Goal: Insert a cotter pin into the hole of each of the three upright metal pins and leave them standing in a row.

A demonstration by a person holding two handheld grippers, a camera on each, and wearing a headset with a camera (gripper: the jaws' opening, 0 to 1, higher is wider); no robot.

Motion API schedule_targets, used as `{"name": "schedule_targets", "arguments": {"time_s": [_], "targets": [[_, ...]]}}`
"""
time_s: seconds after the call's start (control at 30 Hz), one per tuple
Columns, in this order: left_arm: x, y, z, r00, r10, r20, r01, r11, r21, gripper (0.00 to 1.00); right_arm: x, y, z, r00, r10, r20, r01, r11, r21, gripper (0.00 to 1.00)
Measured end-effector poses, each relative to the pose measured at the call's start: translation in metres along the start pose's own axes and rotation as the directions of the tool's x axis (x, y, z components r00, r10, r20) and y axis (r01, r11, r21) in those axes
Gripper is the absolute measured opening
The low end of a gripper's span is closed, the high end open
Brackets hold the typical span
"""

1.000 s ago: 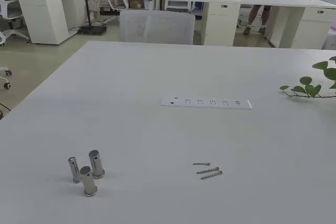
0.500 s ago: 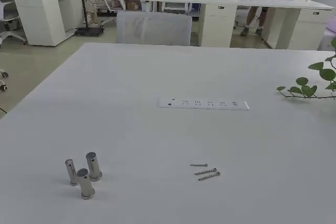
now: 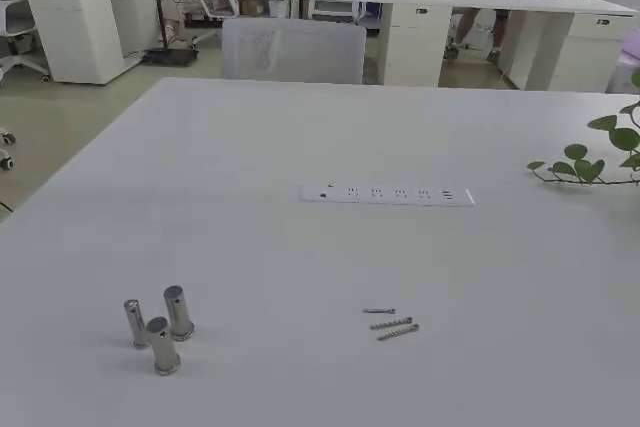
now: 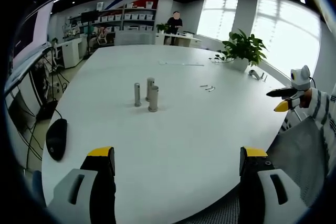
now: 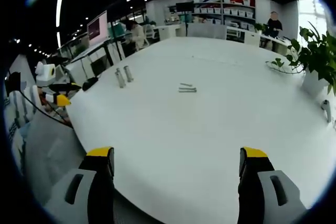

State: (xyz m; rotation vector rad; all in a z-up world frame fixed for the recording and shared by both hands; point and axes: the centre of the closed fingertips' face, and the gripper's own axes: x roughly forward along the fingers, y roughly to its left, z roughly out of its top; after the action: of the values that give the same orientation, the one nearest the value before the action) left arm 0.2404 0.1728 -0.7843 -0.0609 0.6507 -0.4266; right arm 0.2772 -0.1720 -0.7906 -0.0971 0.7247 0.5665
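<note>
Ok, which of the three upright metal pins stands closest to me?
The front pin, lowest in the head view. The left pin and the right pin stand just behind it, farther up the table.

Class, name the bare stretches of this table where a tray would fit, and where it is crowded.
Bare: the gap between the metal pins and the cotter pins; the wide band from them to the power strip; the table beyond it. Crowded: both pin groups, and the plant at the right edge.
</note>
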Motion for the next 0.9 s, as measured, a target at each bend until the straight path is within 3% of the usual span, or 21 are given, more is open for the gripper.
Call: {"name": "schedule_targets", "arguments": {"time_s": [0.53,0.9], "targets": [[0.007,0.006,0.001,0.9999,0.004,0.012,-0.004,1.0,-0.015,0.97,0.0,-0.001,-0.001,0.9999,-0.007,-0.009,0.007,1.0,0.011,1.0],[0.014,0.003,0.004,0.9995,-0.026,0.019,0.026,1.0,-0.003,0.93,0.0,0.0,0.001,0.9998,-0.016,-0.008,0.016,1.0,0.011,1.0]]}}
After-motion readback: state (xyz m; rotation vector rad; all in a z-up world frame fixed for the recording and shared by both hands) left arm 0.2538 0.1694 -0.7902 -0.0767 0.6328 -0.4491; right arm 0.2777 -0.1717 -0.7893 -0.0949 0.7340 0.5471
